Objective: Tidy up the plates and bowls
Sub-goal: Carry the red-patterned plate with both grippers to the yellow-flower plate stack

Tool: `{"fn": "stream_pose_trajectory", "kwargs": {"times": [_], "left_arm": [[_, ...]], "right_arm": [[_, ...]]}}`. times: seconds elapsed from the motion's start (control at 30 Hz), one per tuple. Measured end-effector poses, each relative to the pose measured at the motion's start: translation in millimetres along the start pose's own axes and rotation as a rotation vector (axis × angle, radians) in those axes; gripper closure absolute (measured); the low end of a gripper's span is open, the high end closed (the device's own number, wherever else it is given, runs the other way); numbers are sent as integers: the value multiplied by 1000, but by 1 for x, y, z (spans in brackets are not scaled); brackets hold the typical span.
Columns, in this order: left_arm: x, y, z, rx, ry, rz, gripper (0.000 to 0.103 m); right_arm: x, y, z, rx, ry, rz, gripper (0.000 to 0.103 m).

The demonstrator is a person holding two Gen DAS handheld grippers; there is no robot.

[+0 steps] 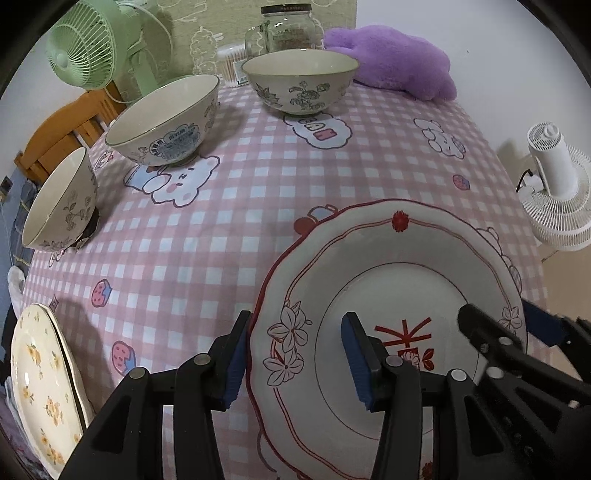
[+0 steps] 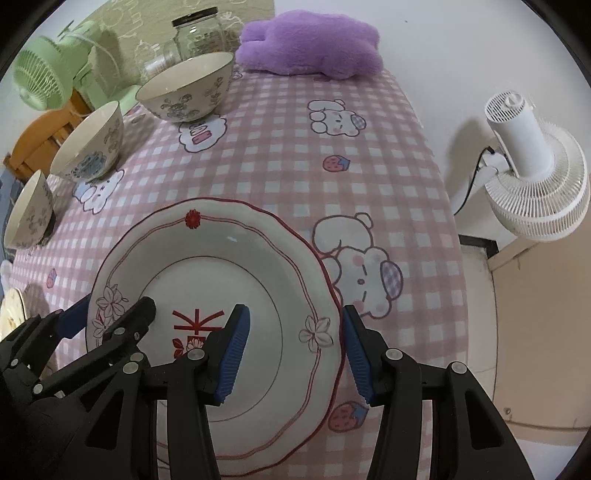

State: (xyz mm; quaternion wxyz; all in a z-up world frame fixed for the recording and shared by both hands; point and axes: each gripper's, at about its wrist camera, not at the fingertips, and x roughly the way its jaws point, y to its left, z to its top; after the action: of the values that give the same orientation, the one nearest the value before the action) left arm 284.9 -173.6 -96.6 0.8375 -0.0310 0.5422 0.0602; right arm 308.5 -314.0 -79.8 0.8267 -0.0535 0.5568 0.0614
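A white plate with red trim and a red character [image 1: 388, 258] [image 2: 221, 251] hangs between both grippers over the pink checked tablecloth [image 1: 236, 229]. My left gripper [image 1: 297, 362] is shut across its left rim, one pad outside the edge and one over the well. On the opposite rim my right gripper [image 2: 295, 354] is shut the same way. Three patterned bowls [image 1: 303, 81] [image 1: 166, 118] [image 1: 59, 203] stand upright in a row at the back left. A yellow-flowered plate [image 1: 40, 387] lies at the near left on another plate.
A green fan [image 1: 85, 44], a glass jar [image 1: 288, 26], a cotton-swab box [image 1: 231, 59] and a purple plush [image 1: 399, 59] line the table's far edge. A white fan [image 2: 535, 184] stands off the right edge, and a wooden chair [image 1: 55, 136] off the left.
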Motion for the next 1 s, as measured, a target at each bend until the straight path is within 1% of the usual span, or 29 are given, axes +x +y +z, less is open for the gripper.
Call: {"fn": "stream_pose_trajectory", "kwargs": {"times": [0.07, 0.17, 0.33, 0.47, 0.57, 0.73, 0.87, 1.0], "left_arm": [[1, 1, 0, -13, -10, -5, 54], [1, 0, -1, -17, -18, -3, 53], [0, 0, -1, -28, -4, -14, 54], [-10, 0, -7, -27, 0, -15, 54], [-19, 4, -13, -47, 1, -22, 54], [-42, 19, -21, -69, -15, -47, 54], [-59, 34, -28, -67, -39, -57, 54], [-77, 60, -35, -70, -54, -75, 54]], "right_arm": [[8, 0, 0, 2, 20, 8, 49], [9, 0, -2, -6, 0, 11, 49], [7, 0, -2, -20, -1, 2, 51], [-2, 1, -8, -21, 2, -3, 50], [-11, 4, -12, -24, -1, -3, 50], [-31, 15, -20, -30, -13, -11, 50], [-50, 32, -28, -27, -35, -16, 50], [-67, 54, -36, -23, -46, -21, 50]]}}
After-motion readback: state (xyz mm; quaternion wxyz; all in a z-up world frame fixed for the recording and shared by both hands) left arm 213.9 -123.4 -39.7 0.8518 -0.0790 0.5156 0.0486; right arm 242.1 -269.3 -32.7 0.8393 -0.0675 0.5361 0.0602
